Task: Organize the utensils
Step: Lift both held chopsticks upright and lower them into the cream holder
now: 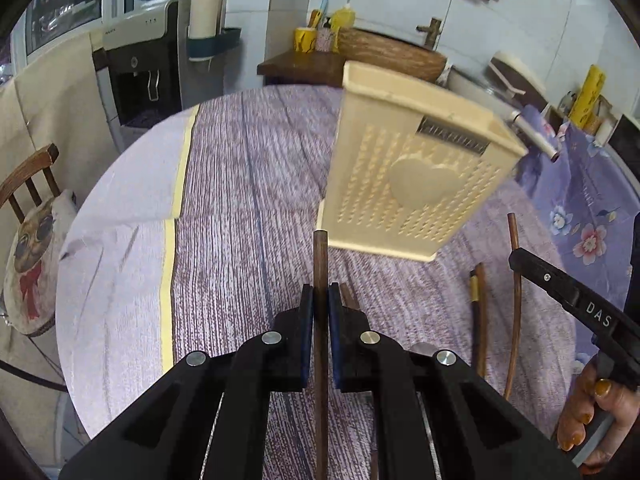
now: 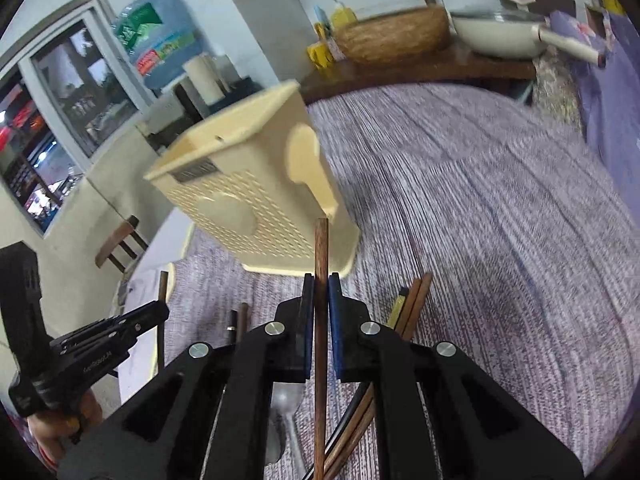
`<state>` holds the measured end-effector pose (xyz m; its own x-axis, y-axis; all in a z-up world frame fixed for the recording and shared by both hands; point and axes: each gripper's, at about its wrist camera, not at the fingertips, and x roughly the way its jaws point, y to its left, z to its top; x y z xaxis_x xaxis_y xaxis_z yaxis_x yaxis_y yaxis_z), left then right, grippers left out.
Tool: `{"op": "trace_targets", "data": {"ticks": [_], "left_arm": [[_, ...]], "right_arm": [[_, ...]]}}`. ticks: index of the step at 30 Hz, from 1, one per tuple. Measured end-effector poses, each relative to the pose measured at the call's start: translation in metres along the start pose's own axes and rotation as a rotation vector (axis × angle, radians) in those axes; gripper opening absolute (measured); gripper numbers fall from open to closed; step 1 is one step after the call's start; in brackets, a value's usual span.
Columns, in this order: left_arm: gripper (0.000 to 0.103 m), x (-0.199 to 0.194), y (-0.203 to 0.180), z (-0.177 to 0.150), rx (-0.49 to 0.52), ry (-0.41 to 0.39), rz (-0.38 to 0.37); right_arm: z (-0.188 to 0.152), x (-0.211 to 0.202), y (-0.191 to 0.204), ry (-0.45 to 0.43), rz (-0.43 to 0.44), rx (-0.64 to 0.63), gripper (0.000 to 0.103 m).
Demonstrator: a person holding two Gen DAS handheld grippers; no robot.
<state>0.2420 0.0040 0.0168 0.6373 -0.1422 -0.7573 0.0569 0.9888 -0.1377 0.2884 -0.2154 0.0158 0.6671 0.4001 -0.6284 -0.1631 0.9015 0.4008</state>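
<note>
My left gripper point(image 1: 320, 292) is shut on a brown wooden chopstick point(image 1: 321, 256) that sticks out past the pads, lifted off the table. My right gripper point(image 2: 319, 284) is shut on another brown chopstick point(image 2: 321, 248), held the same way. A cream perforated utensil holder point(image 1: 416, 184) point(image 2: 256, 196) stands on the table just beyond both chopstick tips. Each view also catches the other gripper at its edge: the right gripper point(image 1: 516, 258) and the left gripper point(image 2: 162, 312). More chopsticks point(image 1: 480, 320) point(image 2: 414, 304) and a metal spoon point(image 2: 284, 404) lie on the cloth.
A round table under a purple striped cloth point(image 1: 248, 184) has a yellow band point(image 1: 180, 184) near its left side. Around it are a wooden chair point(image 1: 28, 176), a water dispenser point(image 1: 140, 76), a woven basin point(image 2: 392, 36), a white pan point(image 2: 496, 36) and a flowered cloth point(image 1: 580, 208).
</note>
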Motion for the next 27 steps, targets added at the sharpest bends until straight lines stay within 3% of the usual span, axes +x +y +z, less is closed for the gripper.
{"op": "trace_targets", "data": {"ticks": [7, 13, 27], "left_arm": [[0.009, -0.043, 0.002, 0.004, 0.033, -0.111, -0.040], [0.009, -0.073, 0.003, 0.007, 0.057, -0.203, -0.043], [0.008, -0.103, 0.016, 0.015, 0.052, -0.256, -0.056]], "right_arm": [[0.007, -0.062, 0.017, -0.094, 0.046, -0.126, 0.008], [0.010, -0.095, 0.019, -0.120, 0.074, -0.178, 0.008], [0.026, -0.118, 0.029, -0.127, 0.157, -0.213, 0.008]]}}
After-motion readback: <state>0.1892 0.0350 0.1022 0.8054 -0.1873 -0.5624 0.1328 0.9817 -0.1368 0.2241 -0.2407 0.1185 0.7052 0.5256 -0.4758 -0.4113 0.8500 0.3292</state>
